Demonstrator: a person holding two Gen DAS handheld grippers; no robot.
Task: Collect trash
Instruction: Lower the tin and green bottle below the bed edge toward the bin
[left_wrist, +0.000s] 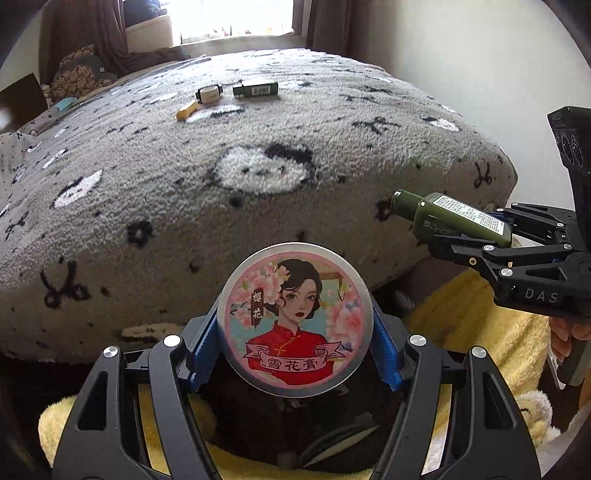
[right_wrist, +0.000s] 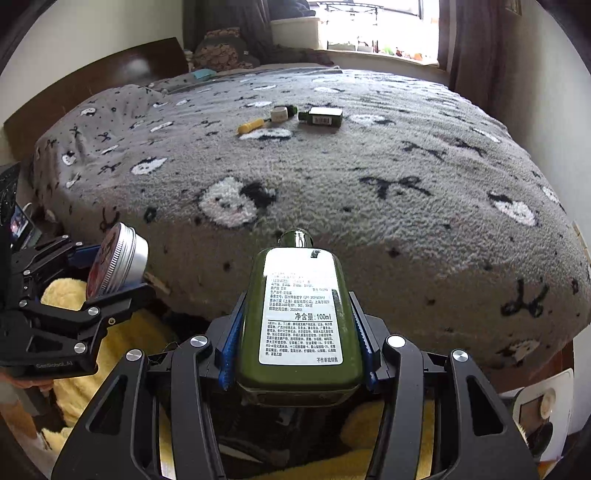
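Left wrist view: left gripper (left_wrist: 295, 321) pinches a round tin (left_wrist: 297, 319) before a grey fleece-covered bed (left_wrist: 147, 192). Right gripper (right_wrist: 295, 332) pinches a green bottle (right_wrist: 299, 317); window (right_wrist: 373, 22) behind.

Right gripper (right_wrist: 297, 332) clamps a green bottle (right_wrist: 299, 321); left gripper (right_wrist: 110, 273) grips a tin (right_wrist: 120, 260) beside the bed (right_wrist: 369, 206).

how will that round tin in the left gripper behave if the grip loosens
The tin is held on its curved rim, so it could slip or pivot. Its ribbed metal wall looks stiff, unlikely to dent. Dropped on edge, it would probably roll.
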